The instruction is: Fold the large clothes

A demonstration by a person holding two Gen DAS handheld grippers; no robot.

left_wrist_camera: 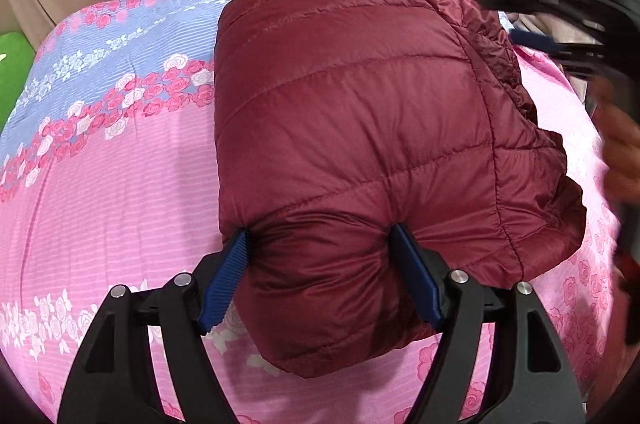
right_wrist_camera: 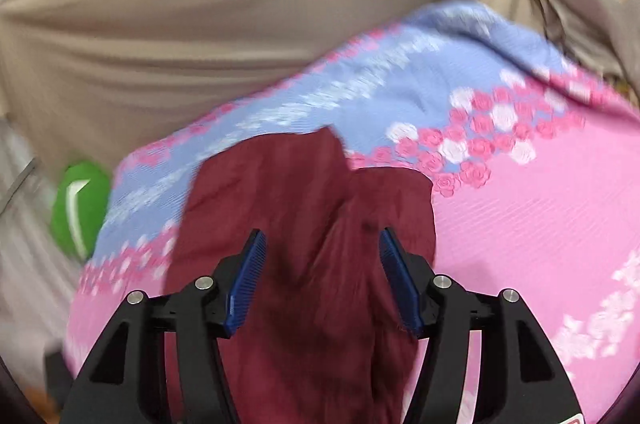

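My left gripper (left_wrist_camera: 320,256) is clamped on the near end of the maroon quilted puffer jacket (left_wrist_camera: 360,112); both blue pads (left_wrist_camera: 226,280) press into a bunched roll of the padding, which bulges between and below them. From that pinched end the folded jacket runs away from me, its long axis pointing near to far and leaning slightly left at the far end. The quilting seams cross it from side to side, and a gathered, ruffled hem runs down its right edge. It lies on the pink and blue rose-print bedspread (left_wrist_camera: 100,184), roughly in the middle of it.

My right gripper (right_wrist_camera: 322,276) hovers with its fingers spread apart, nothing between them, above the same jacket (right_wrist_camera: 304,208). This view is motion-blurred, so the jacket shows only as a dark red mass with a crease running near to far, its far edge ending on the bedspread (right_wrist_camera: 540,216). In the left view the right gripper (left_wrist_camera: 560,24) appears blurred at the far right.

Further left sits a green object (right_wrist_camera: 80,204), and beyond the bed hangs beige fabric (right_wrist_camera: 200,24).
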